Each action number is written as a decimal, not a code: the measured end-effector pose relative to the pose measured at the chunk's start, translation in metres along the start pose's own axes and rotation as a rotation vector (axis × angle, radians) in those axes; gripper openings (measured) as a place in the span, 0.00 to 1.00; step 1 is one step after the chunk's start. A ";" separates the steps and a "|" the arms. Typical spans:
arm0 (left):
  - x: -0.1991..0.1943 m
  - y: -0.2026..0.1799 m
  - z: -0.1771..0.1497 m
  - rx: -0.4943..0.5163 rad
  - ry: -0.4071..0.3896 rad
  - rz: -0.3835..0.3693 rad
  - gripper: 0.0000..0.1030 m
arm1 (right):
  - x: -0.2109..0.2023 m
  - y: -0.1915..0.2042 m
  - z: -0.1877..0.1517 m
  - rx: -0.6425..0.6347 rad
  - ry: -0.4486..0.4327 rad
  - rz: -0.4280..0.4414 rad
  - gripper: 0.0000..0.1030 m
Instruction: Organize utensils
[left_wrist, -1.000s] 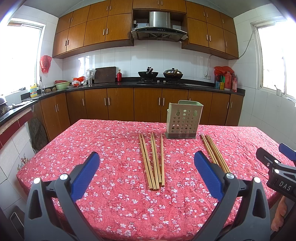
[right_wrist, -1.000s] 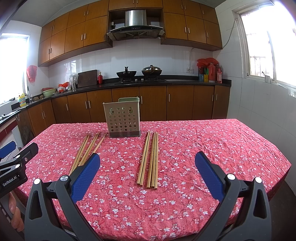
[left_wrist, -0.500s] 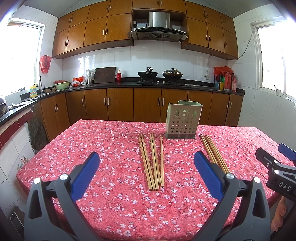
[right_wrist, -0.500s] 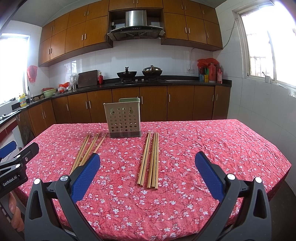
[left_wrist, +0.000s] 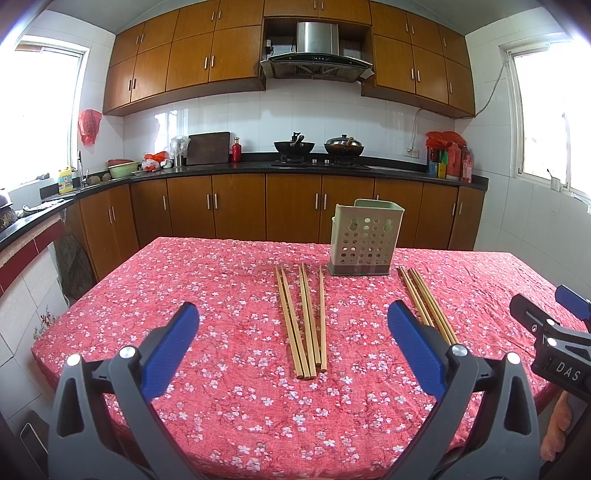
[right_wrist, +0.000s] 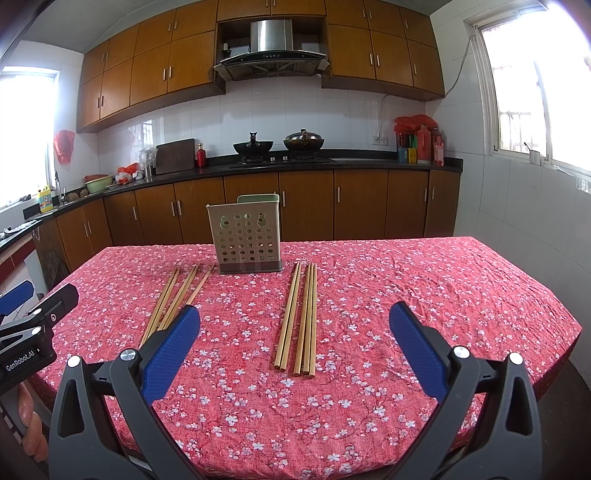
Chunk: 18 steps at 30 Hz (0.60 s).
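Two groups of wooden chopsticks lie on a table with a red floral cloth (left_wrist: 229, 295). The left group of chopsticks (left_wrist: 304, 317) lies ahead of my left gripper (left_wrist: 293, 317), which is open and empty above the near edge. The right group of chopsticks (right_wrist: 299, 317) lies ahead of my right gripper (right_wrist: 293, 317), also open and empty. The same groups show as the right group (left_wrist: 428, 304) in the left view and the left group (right_wrist: 177, 297) in the right view. A pale green perforated utensil holder (left_wrist: 364, 238) (right_wrist: 245, 236) stands upright behind and between them.
Wooden kitchen cabinets and a black counter (left_wrist: 295, 166) with two woks run behind the table. The table's right edge (right_wrist: 546, 295) drops to a tiled wall. A hand (right_wrist: 31, 424) holds the left gripper body at the left edge of the right wrist view.
Both grippers have drifted very slightly; the chopsticks and holder have not moved.
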<state>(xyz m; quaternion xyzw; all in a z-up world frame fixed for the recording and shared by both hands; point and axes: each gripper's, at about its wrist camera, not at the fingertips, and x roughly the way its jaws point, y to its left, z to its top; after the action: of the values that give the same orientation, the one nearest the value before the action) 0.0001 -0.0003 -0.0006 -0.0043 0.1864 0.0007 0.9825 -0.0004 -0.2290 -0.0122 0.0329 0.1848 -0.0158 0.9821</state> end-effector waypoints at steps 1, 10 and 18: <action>0.000 0.000 0.000 0.000 0.000 0.000 0.96 | 0.000 0.000 0.000 0.000 0.000 0.000 0.98; 0.001 0.000 -0.001 0.000 0.000 0.000 0.96 | 0.000 0.001 0.000 0.000 -0.001 -0.001 0.98; 0.002 -0.001 -0.002 0.000 0.000 0.000 0.96 | 0.000 0.001 0.000 0.001 0.000 0.000 0.98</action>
<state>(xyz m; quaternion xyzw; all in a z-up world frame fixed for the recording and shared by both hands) 0.0012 -0.0011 -0.0033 -0.0044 0.1864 0.0005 0.9825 -0.0003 -0.2283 -0.0121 0.0333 0.1850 -0.0160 0.9820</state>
